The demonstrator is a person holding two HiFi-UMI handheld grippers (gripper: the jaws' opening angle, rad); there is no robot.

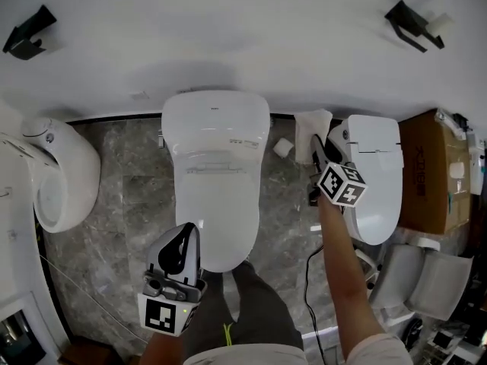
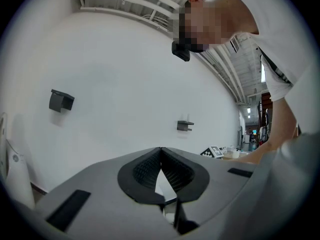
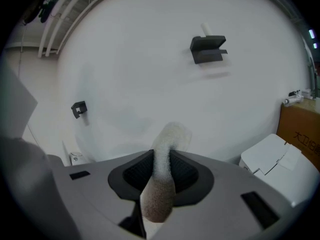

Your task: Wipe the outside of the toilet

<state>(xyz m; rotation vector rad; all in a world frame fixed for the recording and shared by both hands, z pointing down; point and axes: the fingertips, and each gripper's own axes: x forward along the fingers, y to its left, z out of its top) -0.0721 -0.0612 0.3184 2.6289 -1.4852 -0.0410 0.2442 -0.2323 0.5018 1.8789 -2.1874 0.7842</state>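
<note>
The white toilet [image 1: 217, 173] stands in the middle of the head view with its lid down. My left gripper [image 1: 185, 233] hovers over the bowl's front left edge, pointing at the wall; its jaws meet at the tips with nothing between them [image 2: 160, 150]. My right gripper [image 1: 316, 149] is held to the right of the toilet, level with its tank. It is shut on a white cloth [image 1: 310, 125], which sticks up past the jaws. In the right gripper view the fuzzy cloth [image 3: 169, 134] runs between the pads of that gripper [image 3: 161, 156] and faces the bare wall.
A second white toilet [image 1: 374, 175] stands close on the right, with a cardboard box [image 1: 428, 172] beyond it. Another white fixture [image 1: 57, 177] is at the left. A paper roll [image 1: 283, 147] lies on the grey marble floor [image 1: 137, 204]. Black brackets [image 1: 415, 23] hang on the wall.
</note>
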